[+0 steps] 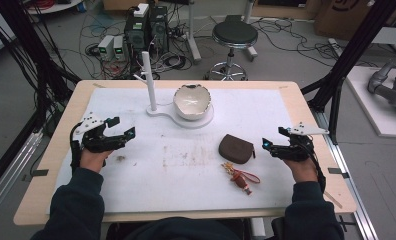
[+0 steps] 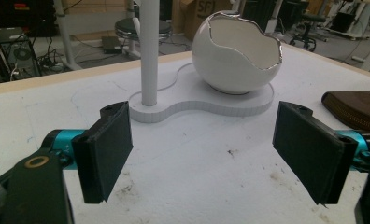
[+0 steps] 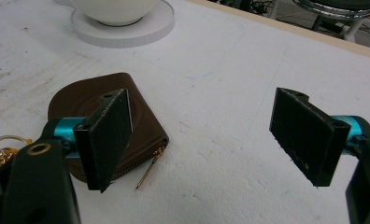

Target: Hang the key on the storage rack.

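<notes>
High view: the left claw and the right claw both hover over the white-covered counter, each with its jaws spread apart and nothing between them. The right claw sits just beside a brown zip pouch, which lies flat on the right half of the counter and is the thing nearest to being picked up. Just in front of the pouch, towards the person, lies a keyring charm with gold rings and a red loop.

In the right gripper view the pouch looks like soft leather or leatherette, rounded at one end, with a stitched edge and a thin gold zip pull lying loose on the foam-like cover. The jaw on the left of that view hangs over the pouch's corner, apart from it, which suggests the hand is lining up for a grasp.

In the left gripper view, the left claw faces a glossy white bowl shaped like a broken eggshell with a silvery jagged rim. It rests on a flat white figure-eight base beside an upright white post, probably a stand for hanging and holding small items.
</notes>
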Tool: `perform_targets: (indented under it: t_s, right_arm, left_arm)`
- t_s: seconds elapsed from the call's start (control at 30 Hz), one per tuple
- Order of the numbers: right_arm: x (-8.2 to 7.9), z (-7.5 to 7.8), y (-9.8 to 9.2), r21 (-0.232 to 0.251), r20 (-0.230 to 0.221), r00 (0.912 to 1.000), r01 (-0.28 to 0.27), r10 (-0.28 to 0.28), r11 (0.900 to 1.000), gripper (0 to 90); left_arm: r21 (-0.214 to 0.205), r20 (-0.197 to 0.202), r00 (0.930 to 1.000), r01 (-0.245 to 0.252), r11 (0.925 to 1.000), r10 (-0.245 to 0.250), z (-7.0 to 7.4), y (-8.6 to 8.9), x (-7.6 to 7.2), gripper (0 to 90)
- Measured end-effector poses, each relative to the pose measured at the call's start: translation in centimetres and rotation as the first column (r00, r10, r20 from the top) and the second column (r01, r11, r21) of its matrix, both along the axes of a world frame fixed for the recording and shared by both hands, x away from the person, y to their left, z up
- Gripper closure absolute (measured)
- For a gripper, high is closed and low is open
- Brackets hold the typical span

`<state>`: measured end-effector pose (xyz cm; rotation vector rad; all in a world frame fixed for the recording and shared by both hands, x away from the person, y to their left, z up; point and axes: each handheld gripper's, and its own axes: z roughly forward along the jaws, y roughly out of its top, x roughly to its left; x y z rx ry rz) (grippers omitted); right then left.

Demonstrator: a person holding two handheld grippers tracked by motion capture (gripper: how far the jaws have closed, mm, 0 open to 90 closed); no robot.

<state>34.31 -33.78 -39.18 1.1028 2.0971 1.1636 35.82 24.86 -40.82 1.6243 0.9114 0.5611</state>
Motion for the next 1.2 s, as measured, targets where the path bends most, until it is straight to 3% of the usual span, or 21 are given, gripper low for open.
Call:
perform_targets:
  t_s: [0.37,0.67,0.83,0.87,0.9,0.97,1.07,1.13,1.2]
  right_arm:
    - [-0.6,0.1,0.0,0.010,0.001,0.9999,-0.012,0.012,0.9999,21.3]
    - [-2.7,0.3,1.8,0.003,-0.006,0.9955,-0.095,0.095,0.9955,21.5]
    - [-4.6,-0.1,3.7,0.008,-0.032,0.9858,-0.164,0.165,0.9863,21.5]
    - [-5.3,-0.4,4.5,-0.010,-0.059,0.9791,-0.196,0.195,0.9806,21.9]
    - [-5.3,-0.4,4.5,-0.010,-0.059,0.9791,-0.196,0.195,0.9806,21.9]
    - [-6.1,-1.1,5.6,-0.041,-0.110,0.9668,-0.236,0.231,0.9708,24.9]
    - [-6.4,-1.6,6.4,-0.056,-0.143,0.9526,-0.279,0.269,0.9587,29.6]
    - [-6.2,-2.3,6.8,-0.028,-0.183,0.9334,-0.319,0.308,0.9475,35.5]
    - [-5.8,-3.2,7.4,-0.033,-0.247,0.9049,-0.366,0.347,0.9302,39.0]
  left_arm:
    - [-0.004,-0.003,1.0000,0.001,1.0000,-0.001,-0.1,0.0,0.1,20.0]
    - [-0.013,0.000,1.0000,-0.001,0.9999,0.001,0.0,-0.3,0.2,20.3]
    - [-0.013,-0.010,0.9999,-0.003,0.9999,0.003,-0.1,-0.4,0.5,20.5]
    - [-0.010,-0.017,0.9998,-0.001,0.9999,0.000,-0.2,-0.4,0.6,20.7]
    - [-0.010,-0.017,0.9998,-0.001,0.9999,0.000,-0.2,-0.4,0.6,20.7]
    - [-0.003,-0.020,0.9998,0.004,1.0000,-0.004,-0.2,-0.6,0.5,20.7]
    - [-0.001,-0.015,0.9998,0.011,0.9999,-0.011,-0.1,-0.7,0.4,20.8]
    - [0.004,-0.017,0.9998,0.010,0.9999,-0.010,-0.1,-0.7,0.4,20.9]
    - [0.008,-0.019,0.9997,0.012,0.9999,-0.012,-0.1,-0.7,0.3,20.9]
